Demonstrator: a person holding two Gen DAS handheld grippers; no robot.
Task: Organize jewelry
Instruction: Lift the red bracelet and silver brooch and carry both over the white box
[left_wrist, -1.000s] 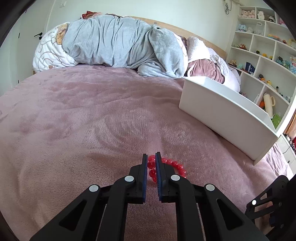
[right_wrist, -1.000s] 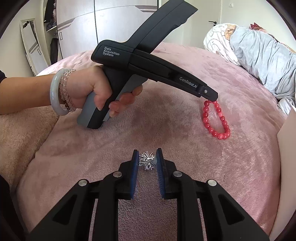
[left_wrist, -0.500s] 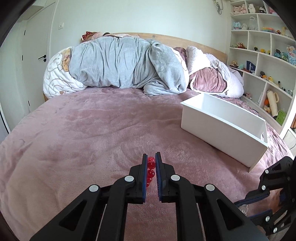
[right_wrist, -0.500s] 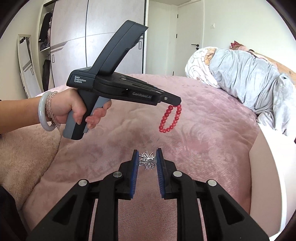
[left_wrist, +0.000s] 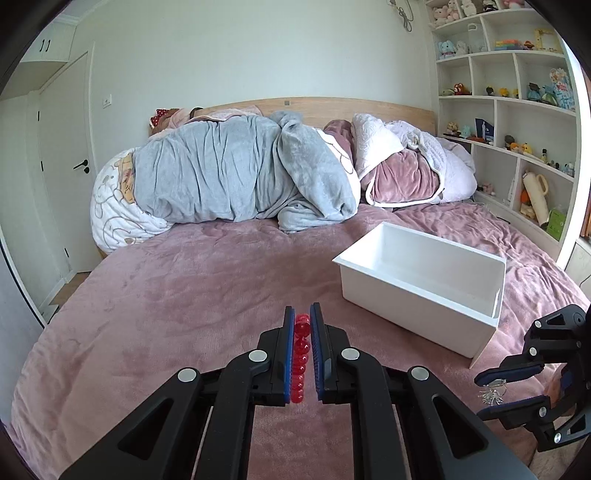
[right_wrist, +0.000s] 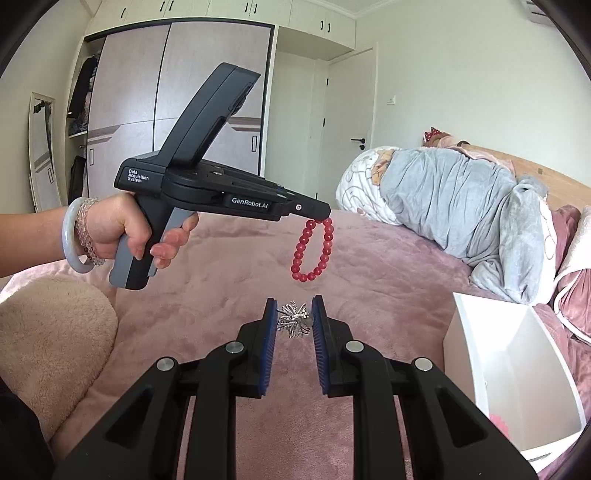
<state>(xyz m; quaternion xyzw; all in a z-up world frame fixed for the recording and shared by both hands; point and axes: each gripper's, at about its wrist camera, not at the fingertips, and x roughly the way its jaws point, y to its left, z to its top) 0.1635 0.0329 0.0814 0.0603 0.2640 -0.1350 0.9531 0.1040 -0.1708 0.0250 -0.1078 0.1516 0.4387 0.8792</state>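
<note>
A: Left gripper (left_wrist: 303, 314): pads pinching red bead bracelet (right_wrist: 313, 251) by one side, loop dangling free below the tips, well clear of the pink bedspread (left_wrist: 166, 295).

B: Right gripper (right_wrist: 294, 317): jaws narrowed onto spiky silver piece (right_wrist: 293, 324), held between the blue pads (right_wrist: 271, 325). Exact type of jewelry too small to tell.

A: White bin (left_wrist: 421, 280) on the bed, off to the right of both tools, open top. Something pink at its bottom in the right view, unclear what.

B: Risks, as judged. Bracelet held by only a bead or two; round beads against pads, likely to roll out with a jerk or swing.

A: Swinging loop also liable to catch the bin rim on the way over, landing outside.

B: Silver piece: thin prongs, contact on a few points only. Possible twist or slip, then lost in the plush pile.

A: Both tools heading for the same bin; collision possible if crowded together.
</note>
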